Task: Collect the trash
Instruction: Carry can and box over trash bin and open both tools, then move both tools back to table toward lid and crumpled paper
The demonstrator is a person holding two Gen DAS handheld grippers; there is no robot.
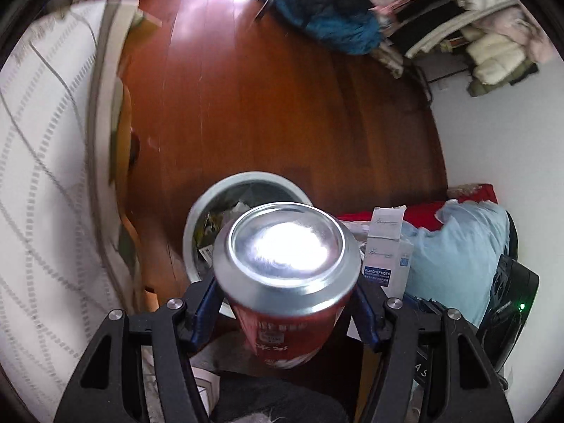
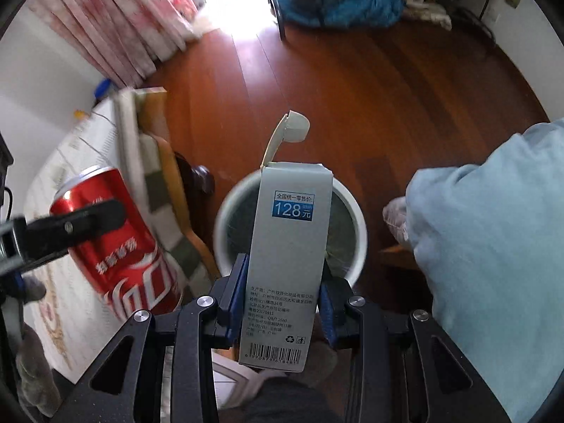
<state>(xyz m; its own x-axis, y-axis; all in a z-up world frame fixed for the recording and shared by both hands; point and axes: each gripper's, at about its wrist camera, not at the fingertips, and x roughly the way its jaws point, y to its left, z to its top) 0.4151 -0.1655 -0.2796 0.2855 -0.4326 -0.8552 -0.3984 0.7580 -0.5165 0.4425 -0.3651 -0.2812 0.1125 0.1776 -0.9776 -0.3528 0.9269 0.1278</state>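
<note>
Left wrist view: red can (image 1: 287, 278) is pinched by left gripper (image 1: 287, 308), held near the white bin (image 1: 197, 225). Grey carton (image 2: 287, 257) is clamped by right gripper (image 2: 282, 303) above that bin (image 2: 356, 218) on the wooden floor (image 2: 387, 105).

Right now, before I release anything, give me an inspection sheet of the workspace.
Surface: red-brown wooden floor.
Job's things: red can, grey carton, white bin below holding trash.
Clutter: blue clothes pile, white boxes, light blue cloth.
Grippers: left gripper shut on the can; right gripper shut on the carton.
Cables: nothing seen.
Surroundings: patterned bedding, pink curtain.
</note>
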